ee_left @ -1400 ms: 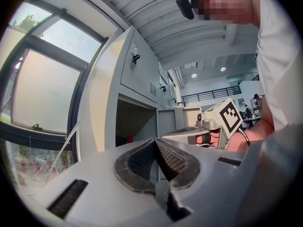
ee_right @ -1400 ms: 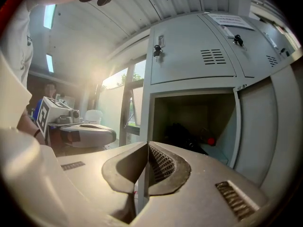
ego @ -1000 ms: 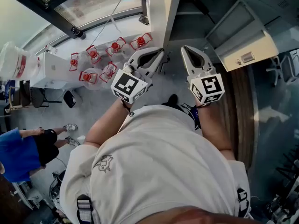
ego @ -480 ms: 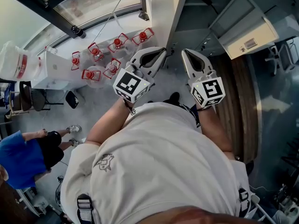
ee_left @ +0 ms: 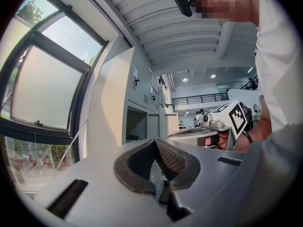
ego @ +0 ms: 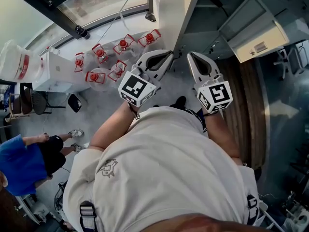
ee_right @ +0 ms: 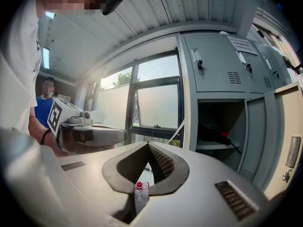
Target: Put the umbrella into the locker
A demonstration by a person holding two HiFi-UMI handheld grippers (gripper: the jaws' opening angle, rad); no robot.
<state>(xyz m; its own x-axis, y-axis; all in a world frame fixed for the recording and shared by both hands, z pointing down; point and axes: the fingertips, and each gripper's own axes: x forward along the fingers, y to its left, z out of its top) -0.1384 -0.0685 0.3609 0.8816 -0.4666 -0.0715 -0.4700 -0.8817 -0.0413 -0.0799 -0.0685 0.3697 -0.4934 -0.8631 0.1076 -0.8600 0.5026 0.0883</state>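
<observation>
Standing on grey floor point(ego: 96, 115) beside a window point(ego: 91, 1), facing grey lockers point(ee_right: 213, 65). Red-capped water bottles point(ego: 120, 45) cluster on the floor at left. One locker door point(ego: 256, 37) hangs open at right. A dark bundle with a red spot, apparently the umbrella point(ee_right: 215, 135), lies on the open compartment's shelf. Left gripper point(ego: 169, 53) and right gripper point(ego: 189, 55): jaws together, nothing between them.

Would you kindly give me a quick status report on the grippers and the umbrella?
Left gripper shut, empty. Right gripper shut, empty. Dark object, maybe the umbrella, already inside the open locker. Nothing seen blocking the opening.
</observation>
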